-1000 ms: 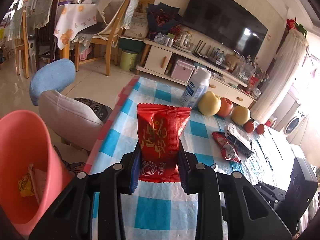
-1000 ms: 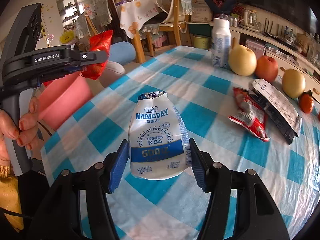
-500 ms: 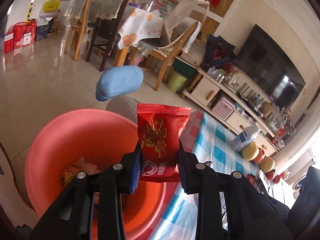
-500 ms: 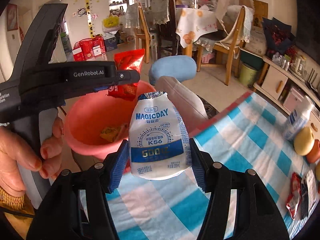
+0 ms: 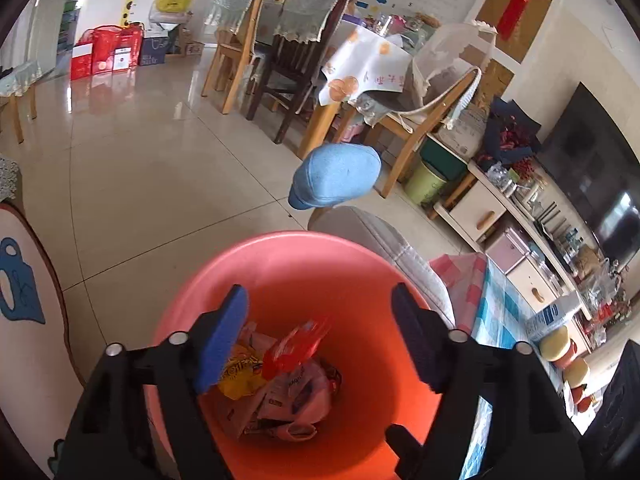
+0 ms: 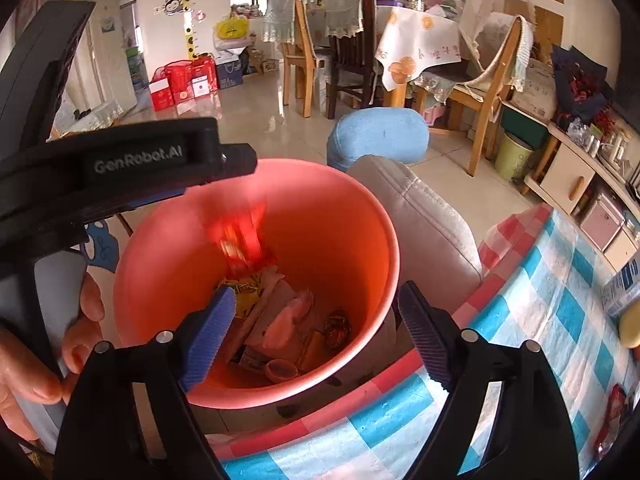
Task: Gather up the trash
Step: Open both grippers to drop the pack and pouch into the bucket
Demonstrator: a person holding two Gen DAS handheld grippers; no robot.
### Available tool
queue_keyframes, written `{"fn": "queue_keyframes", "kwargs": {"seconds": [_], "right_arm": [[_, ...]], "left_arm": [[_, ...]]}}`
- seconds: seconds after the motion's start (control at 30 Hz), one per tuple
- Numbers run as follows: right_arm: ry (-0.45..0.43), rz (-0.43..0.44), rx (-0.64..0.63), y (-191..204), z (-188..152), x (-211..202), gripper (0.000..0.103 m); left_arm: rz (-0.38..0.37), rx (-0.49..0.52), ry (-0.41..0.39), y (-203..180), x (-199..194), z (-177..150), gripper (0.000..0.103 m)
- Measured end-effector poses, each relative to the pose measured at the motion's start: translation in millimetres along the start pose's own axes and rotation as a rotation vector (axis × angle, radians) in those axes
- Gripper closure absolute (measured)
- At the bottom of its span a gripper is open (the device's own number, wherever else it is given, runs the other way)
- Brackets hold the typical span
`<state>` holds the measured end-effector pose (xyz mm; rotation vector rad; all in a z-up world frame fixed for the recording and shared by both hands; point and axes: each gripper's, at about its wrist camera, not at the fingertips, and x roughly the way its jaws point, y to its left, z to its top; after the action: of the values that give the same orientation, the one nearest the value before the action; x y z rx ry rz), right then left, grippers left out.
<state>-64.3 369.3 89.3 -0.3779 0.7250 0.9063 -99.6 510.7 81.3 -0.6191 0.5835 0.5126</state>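
Tiled floor; both tongs tilt down, spread, over the bin.

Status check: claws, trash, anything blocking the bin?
Left claw and right claw just opened, empty. Red wrapper blurred, dropping into pink bin. Nothing blocking.

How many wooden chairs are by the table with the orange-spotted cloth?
3. A light chair on the left, a dark chair beside it, a draped chair on the right. More may hide behind the table.

Blurred red snack wrapper mid-air inside pink bin, above litter.
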Motion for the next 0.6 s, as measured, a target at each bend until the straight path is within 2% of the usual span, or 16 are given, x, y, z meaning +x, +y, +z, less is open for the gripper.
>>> {"fn": "queue_keyframes", "kwargs": {"seconds": [0.1,0.23,0.4,0.6], "right_arm": [[-0.029,-0.044,0.041,-8.4,-9.2,-13.5,0.013],[-0.053,-0.101,0.073,-21.3,-22.3,-33.1,0.011],[-0.065,-0.150,0.097,-40.2,-41.9,-55.0,0.010],[-0.065,-0.185,0.150,-59.0,-70.6,-82.9,0.010]], "left_arm": [[0.016,-0.026,-0.029,2.1,-4.9,0.6,0.013],[0.002,-0.053,-0.059,2.5,-9.4,2.4,0.011],[-0.056,-0.071,-0.136,-7.4,-19.8,-0.6,0.010],[-0.110,-0.003,-0.161,-32.4,-24.3,-5.9,0.008]]}}
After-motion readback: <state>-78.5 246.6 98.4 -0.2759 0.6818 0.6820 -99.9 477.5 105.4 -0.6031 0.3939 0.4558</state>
